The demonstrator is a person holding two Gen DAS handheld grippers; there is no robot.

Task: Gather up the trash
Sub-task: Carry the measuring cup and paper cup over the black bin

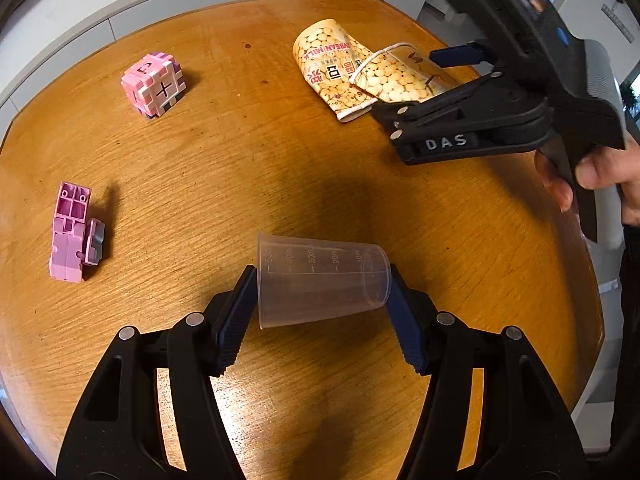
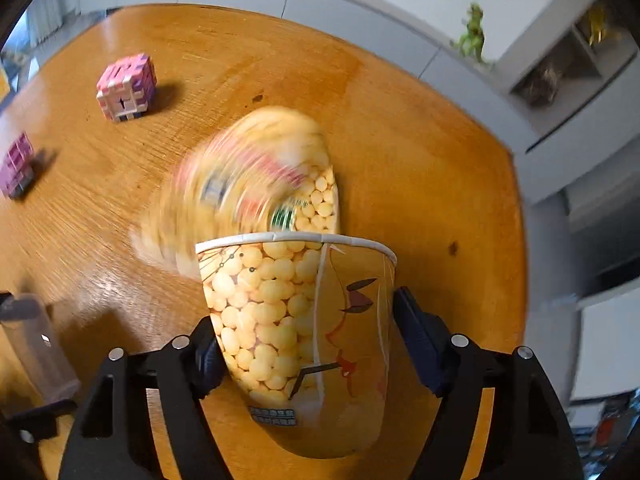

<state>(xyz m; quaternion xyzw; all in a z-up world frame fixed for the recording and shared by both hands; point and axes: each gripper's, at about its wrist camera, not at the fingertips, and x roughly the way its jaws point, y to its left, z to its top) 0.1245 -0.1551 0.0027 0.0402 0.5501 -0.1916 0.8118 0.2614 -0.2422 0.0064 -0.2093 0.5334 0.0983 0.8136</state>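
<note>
A clear plastic measuring cup (image 1: 320, 284) lies on its side on the round wooden table (image 1: 240, 160). My left gripper (image 1: 322, 280) is shut on it, one pad at the rim and the other at the base. At the table's far right, my right gripper (image 1: 404, 84) is shut on a yellow paper cup (image 1: 400, 76) printed with soybeans. In the right wrist view this paper cup (image 2: 300, 320) sits sharp between the fingers of the right gripper (image 2: 304, 312). A second, crushed soybean-milk cup (image 1: 328, 68) lies just beyond it and shows blurred (image 2: 248, 184). The clear cup (image 2: 36, 344) shows at the left edge.
A pink-and-white puzzle cube (image 1: 154, 84) stands at the table's far left, and a pink block piece (image 1: 74, 232) lies nearer the left edge. A person's hand (image 1: 592, 176) holds the right gripper's handle. White cabinets ring the table, with a green toy dinosaur (image 2: 472, 32) on them.
</note>
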